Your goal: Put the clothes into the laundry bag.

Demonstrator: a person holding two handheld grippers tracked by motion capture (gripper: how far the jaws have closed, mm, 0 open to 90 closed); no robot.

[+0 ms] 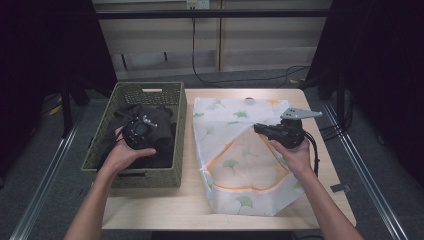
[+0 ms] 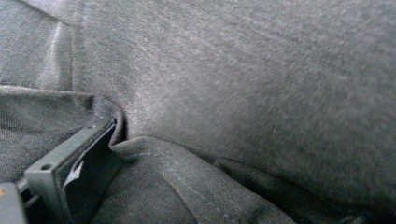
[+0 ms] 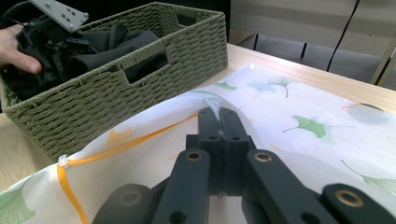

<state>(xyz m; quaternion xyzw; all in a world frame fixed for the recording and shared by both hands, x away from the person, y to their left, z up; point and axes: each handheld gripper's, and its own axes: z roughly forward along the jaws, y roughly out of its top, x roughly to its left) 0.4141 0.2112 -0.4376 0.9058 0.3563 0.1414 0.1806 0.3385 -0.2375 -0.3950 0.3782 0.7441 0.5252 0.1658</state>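
Two containers are sitting side by side on the wooden table (image 1: 320, 165): a green woven basket (image 1: 135, 175) at left and a white ginkgo-print laundry bag (image 1: 250, 197) at right. Dark grey clothing (image 1: 162, 145) is lying in the basket. The right gripper (image 3: 219, 114) is clenching the bag's upper layer, holding its orange-trimmed mouth raised. The left gripper (image 1: 137, 132) is pressing down into the clothing; fabric is bunching against one jaw, but its grip cannot be judged.
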